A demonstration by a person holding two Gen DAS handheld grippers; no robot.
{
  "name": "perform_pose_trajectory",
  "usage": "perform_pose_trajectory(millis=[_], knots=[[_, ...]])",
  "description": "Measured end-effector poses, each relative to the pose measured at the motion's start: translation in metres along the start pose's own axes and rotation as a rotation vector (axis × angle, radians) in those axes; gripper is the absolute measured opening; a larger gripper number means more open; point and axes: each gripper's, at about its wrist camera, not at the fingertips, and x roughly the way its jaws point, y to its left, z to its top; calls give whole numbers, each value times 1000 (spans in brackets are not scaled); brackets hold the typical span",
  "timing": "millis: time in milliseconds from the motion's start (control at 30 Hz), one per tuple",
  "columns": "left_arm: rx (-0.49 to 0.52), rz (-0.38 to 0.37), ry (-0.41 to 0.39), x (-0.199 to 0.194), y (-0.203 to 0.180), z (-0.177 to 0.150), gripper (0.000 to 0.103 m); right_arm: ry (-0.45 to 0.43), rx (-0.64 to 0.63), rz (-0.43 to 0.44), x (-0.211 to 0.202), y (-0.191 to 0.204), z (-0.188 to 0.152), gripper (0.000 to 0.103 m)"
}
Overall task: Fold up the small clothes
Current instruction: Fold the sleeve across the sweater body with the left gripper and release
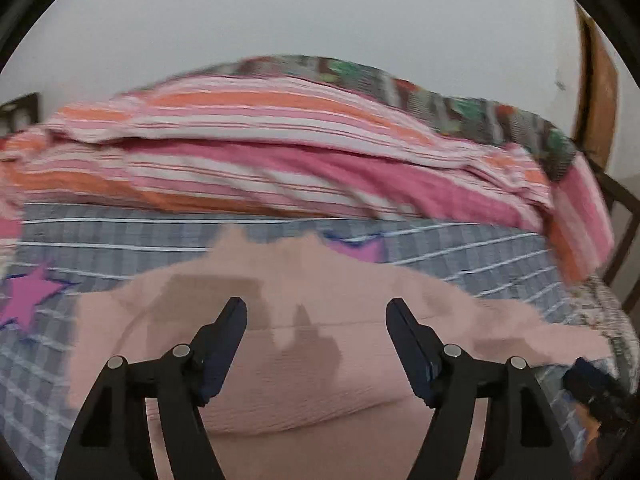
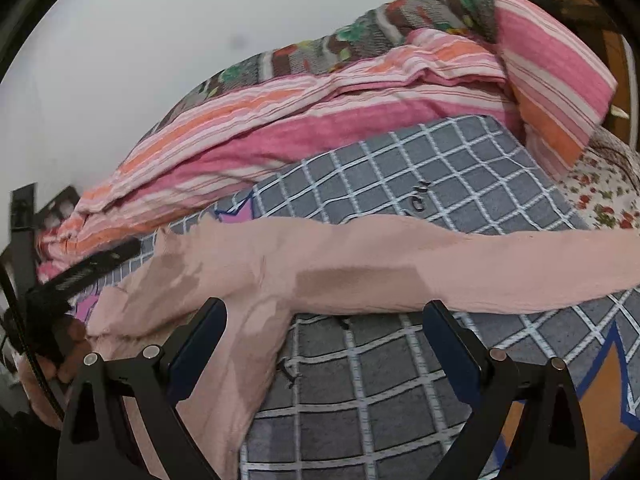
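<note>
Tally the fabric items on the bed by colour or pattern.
Plain peach-pink garment: 1
Pink, orange and white striped blanket: 1
Grey checked bedsheet with stars: 1
Grey floral blanket: 1
White floral cloth: 1
Total: 5

Both grippers [image 1: 316,308] [image 2: 324,312] seemingly wide apart

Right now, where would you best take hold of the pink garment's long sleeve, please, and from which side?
Probably at the far end of the sleeve, which stretches flat across the checked bedspread to the right. I would bring the right gripper, its jaws open, in from the near side and pinch the near edge, where the cloth ends on bare bedspread.
</note>
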Motion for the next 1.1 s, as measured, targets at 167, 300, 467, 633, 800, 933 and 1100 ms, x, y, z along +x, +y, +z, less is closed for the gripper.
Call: perform_pose_trajectory(millis=[167,300,467,633,800,933,1100], knots=[[-68,171,13,-24,67,-22,71,38,-60,59,10,29,-3,88],[-136,195,85,-18,111,-33,71,94,-88,106,24,48,-8,46],[-116,179,95,-22,143,-36,71,155,-72,118,50,63,-6,43],[-121,130,82,-20,161,-37,71,263,-67,63,93,78,12,50],[-196,85,38,-22,180,-37,71,335,-49,40,128,75,3,48],[-240,48,43,-18,186,-35,71,323,-72,111,130,79,4,9],[-189,17,29,-20,171,-31,71,177,-97,163,92,72,17,5]])
